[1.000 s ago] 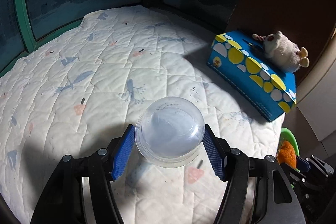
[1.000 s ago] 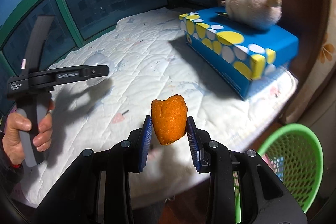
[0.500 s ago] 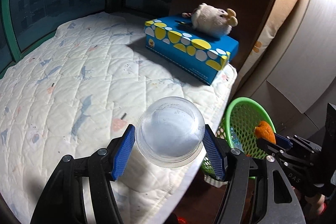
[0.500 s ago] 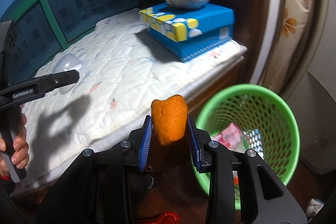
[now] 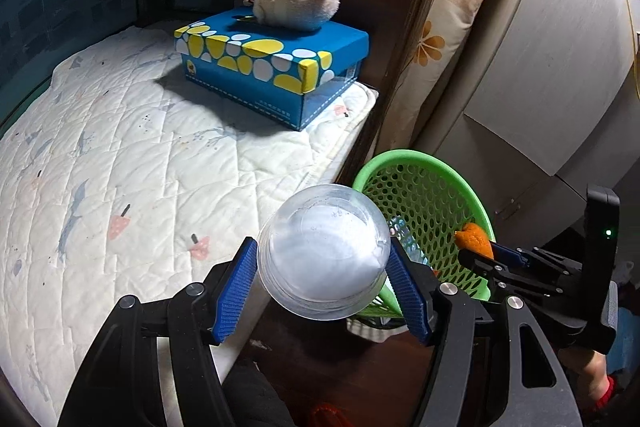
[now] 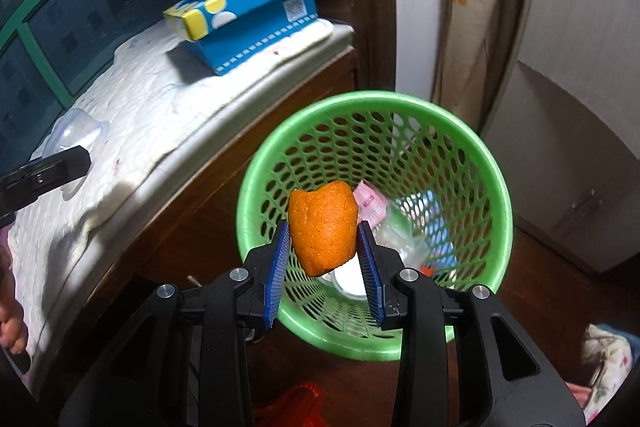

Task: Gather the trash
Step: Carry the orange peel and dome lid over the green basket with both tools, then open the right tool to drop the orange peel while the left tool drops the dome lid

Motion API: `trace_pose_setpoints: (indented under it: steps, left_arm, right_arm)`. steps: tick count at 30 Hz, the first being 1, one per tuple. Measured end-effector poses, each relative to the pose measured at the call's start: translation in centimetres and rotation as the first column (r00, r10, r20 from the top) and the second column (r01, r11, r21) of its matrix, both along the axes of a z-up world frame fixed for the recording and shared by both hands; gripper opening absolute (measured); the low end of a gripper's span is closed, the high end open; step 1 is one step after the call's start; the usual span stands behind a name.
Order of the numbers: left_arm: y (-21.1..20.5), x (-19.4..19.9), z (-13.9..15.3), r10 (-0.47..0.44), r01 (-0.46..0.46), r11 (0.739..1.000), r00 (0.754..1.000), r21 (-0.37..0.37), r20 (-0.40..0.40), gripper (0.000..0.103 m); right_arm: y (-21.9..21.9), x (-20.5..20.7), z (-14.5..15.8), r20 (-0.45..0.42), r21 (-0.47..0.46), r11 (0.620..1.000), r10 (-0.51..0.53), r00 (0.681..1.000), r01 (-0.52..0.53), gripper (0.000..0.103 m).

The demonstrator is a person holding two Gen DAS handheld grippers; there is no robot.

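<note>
- Right gripper [image 6: 323,259] is clamped on an orange peel chunk [image 6: 322,230], hanging right over the mouth of the green basket [image 6: 500,187].
- Left gripper [image 5: 324,287] is squeezing a clear plastic cup [image 5: 323,251], just beside the basket's rim, over the edge of the quilted mattress [image 5: 120,155].
- Basket's already got wrappers [image 6: 370,205] in the bottom.
</note>
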State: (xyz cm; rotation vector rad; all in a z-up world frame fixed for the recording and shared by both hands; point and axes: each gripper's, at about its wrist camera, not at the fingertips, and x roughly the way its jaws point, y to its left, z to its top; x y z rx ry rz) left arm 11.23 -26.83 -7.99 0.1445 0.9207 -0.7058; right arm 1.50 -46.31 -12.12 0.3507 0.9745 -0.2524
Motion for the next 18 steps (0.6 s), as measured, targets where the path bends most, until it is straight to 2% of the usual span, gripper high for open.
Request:
trace_pose_setpoints:
  steps: [5, 8, 15, 18]
  left_arm:
    - [-2.0, -0.4, -0.1, -0.029, 0.029, 1.0, 1.0, 0.006, 0.0, 0.063]
    - [-2.9, -0.5, -0.1, -0.045, 0.045, 0.999, 0.999, 0.007, -0.002, 0.063]
    - [-4.8, -0.8, -0.8, -0.077, 0.077, 0.997, 0.997, 0.018, -0.014, 0.063]
    - [-5.6, -0.9, -1.0, -0.089, 0.09, 0.996, 0.996, 0.018, -0.026, 0.063]
  right_arm:
    - [-1.5, -0.4, -1.2, -0.022, 0.016, 0.999, -0.033, 0.999, 0.033, 0.037]
    - [-2.2, -0.7, -1.7, -0.024, 0.031, 0.998, -0.047, 0.999, 0.047, 0.043]
    - [-2.9, -1.6, -1.5, -0.008, 0.043, 0.996, -0.072, 0.997, 0.073, 0.044]
    - [-3.1, -2.1, -1.1, 0.007, 0.046, 0.995, -0.086, 0.996, 0.086, 0.051]
